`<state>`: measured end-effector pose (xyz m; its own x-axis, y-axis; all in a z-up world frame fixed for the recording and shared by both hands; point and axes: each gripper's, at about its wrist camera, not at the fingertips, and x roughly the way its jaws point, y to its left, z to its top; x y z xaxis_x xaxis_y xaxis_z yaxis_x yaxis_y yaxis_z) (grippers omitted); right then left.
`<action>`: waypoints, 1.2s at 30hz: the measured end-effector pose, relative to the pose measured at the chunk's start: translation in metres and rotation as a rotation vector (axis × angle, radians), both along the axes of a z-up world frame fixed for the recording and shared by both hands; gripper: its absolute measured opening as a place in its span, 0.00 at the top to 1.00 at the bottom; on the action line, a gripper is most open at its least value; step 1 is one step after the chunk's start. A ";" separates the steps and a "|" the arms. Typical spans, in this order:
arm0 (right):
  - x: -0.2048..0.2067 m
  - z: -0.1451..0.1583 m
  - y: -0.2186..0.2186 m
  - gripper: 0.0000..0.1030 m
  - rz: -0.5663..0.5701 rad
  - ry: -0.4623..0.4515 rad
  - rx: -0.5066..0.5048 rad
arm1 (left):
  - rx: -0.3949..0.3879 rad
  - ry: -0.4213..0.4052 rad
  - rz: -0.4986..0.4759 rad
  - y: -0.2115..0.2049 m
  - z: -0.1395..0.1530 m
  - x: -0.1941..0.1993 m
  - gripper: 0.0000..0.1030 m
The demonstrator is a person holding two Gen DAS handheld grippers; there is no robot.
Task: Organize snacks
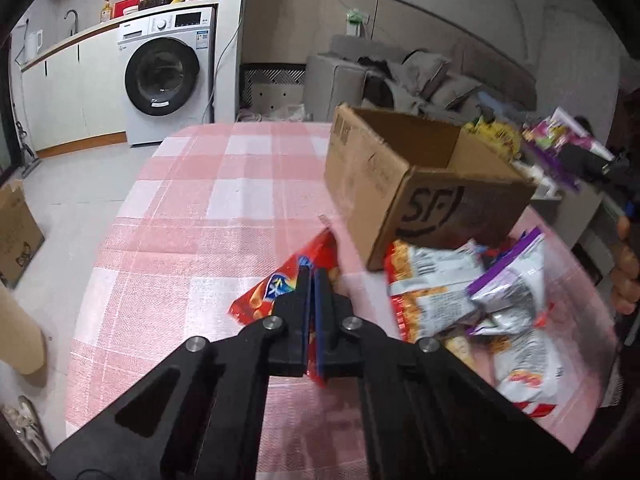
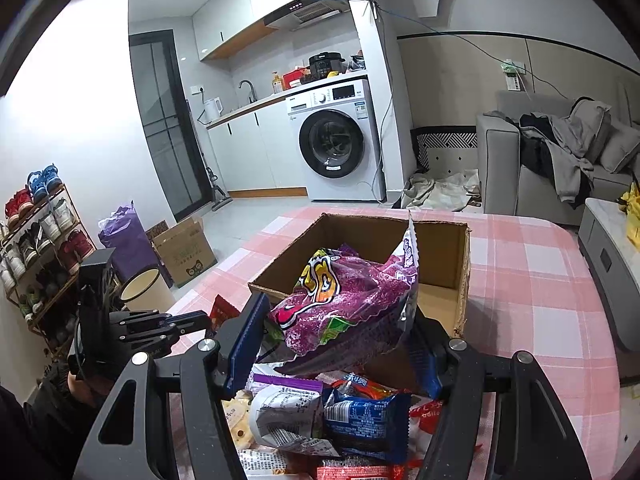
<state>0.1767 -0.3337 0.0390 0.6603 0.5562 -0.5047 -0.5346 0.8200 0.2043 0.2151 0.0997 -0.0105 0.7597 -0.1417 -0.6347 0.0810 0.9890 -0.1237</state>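
My left gripper (image 1: 313, 276) is shut on a red snack packet (image 1: 276, 286), held just over the pink checked table (image 1: 208, 200), left of the open brown SF cardboard box (image 1: 404, 184). My right gripper (image 2: 340, 320) is shut on a large purple snack bag (image 2: 344, 296), held above the near edge of the box (image 2: 444, 248). The right gripper and purple bag also show in the left wrist view (image 1: 568, 144), beyond the box. A pile of snack packets (image 1: 472, 292) lies on the table in front of the box, and also shows in the right wrist view (image 2: 332, 412).
A cream bin (image 2: 146, 286) and a cardboard box (image 2: 186, 252) stand on the floor left of the table. A shoe rack (image 2: 36, 240) is at far left. A washing machine (image 2: 338, 142) and a grey sofa (image 2: 556, 160) stand beyond the table.
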 end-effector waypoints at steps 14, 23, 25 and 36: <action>0.000 0.000 -0.001 0.36 -0.008 0.013 -0.006 | 0.072 0.077 -0.042 -0.012 -0.016 0.032 0.18; 0.004 -0.001 -0.003 0.36 -0.017 0.022 -0.009 | 0.136 0.186 -0.071 -0.020 -0.037 0.052 0.49; 0.004 -0.001 -0.003 0.36 -0.017 0.023 -0.009 | 0.123 0.161 -0.086 -0.019 -0.034 0.048 0.56; 0.003 -0.001 -0.003 0.36 -0.018 0.025 -0.006 | 0.058 0.048 -0.040 -0.009 0.001 0.016 0.58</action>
